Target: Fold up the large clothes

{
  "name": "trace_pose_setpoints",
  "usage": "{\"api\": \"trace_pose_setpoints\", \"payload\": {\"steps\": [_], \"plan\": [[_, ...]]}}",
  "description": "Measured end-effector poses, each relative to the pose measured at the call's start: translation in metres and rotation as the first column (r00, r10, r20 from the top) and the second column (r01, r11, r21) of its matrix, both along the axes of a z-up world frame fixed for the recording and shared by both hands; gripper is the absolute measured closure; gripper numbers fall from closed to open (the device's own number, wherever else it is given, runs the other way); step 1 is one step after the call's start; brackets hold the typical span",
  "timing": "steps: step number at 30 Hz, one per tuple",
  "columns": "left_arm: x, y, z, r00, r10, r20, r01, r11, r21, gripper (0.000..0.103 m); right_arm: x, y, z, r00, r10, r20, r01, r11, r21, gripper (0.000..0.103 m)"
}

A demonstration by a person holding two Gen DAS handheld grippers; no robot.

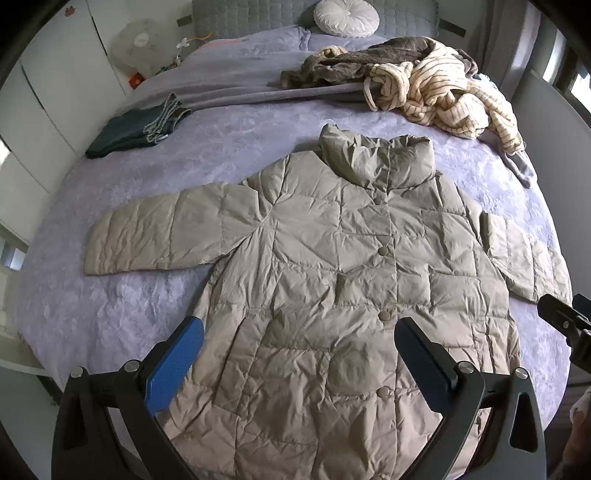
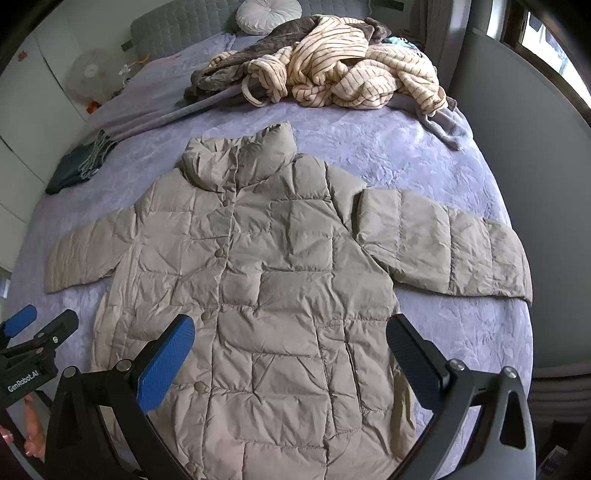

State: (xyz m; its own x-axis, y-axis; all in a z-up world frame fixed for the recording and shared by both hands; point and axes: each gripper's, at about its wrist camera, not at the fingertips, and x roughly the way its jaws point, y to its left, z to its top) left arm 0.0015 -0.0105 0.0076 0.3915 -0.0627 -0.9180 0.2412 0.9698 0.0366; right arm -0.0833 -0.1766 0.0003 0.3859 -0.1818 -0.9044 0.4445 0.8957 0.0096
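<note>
A beige quilted puffer jacket (image 1: 332,280) lies spread flat, front side up, on a bed covered with a lavender textured bedspread (image 1: 122,314). Its snap buttons run down the centre, its collar points toward the headboard, and both sleeves stretch out sideways.

The left gripper (image 1: 299,354), black with blue pads, hangs above the jacket's lower half with its jaws spread wide and nothing between them. The right gripper (image 2: 290,350), of the same build, hangs likewise over the lower half of the jacket, jaws wide apart and empty. Each gripper shows at the edge of the other's view, so the two sit side by side.

Beyond the jacket's collar, a heap of crumpled clothing rests on the bed: a cream garment with thin dark stripes (image 2: 347,70) tangled with a grey-brown fuzzy one (image 1: 354,62). To the left, near the bed's edge, lies a folded stack of dark teal and denim clothes (image 1: 136,129). A round white tufted cushion (image 1: 345,16) leans against the grey padded headboard (image 1: 243,14). A white fan (image 1: 138,44) stands beside the bed on the left.
</note>
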Motion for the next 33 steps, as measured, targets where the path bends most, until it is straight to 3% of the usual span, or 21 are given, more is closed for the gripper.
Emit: {"api": "trace_pose_setpoints", "payload": {"steps": [33], "plan": [[0.0026, 0.0029, -0.0029, 1.000, -0.002, -0.002, 0.002, 1.000, 0.000, 0.000, 0.0007, -0.0002, -0.0002, 1.000, -0.001, 0.004, 0.001, 1.000, -0.002, 0.000]]}}
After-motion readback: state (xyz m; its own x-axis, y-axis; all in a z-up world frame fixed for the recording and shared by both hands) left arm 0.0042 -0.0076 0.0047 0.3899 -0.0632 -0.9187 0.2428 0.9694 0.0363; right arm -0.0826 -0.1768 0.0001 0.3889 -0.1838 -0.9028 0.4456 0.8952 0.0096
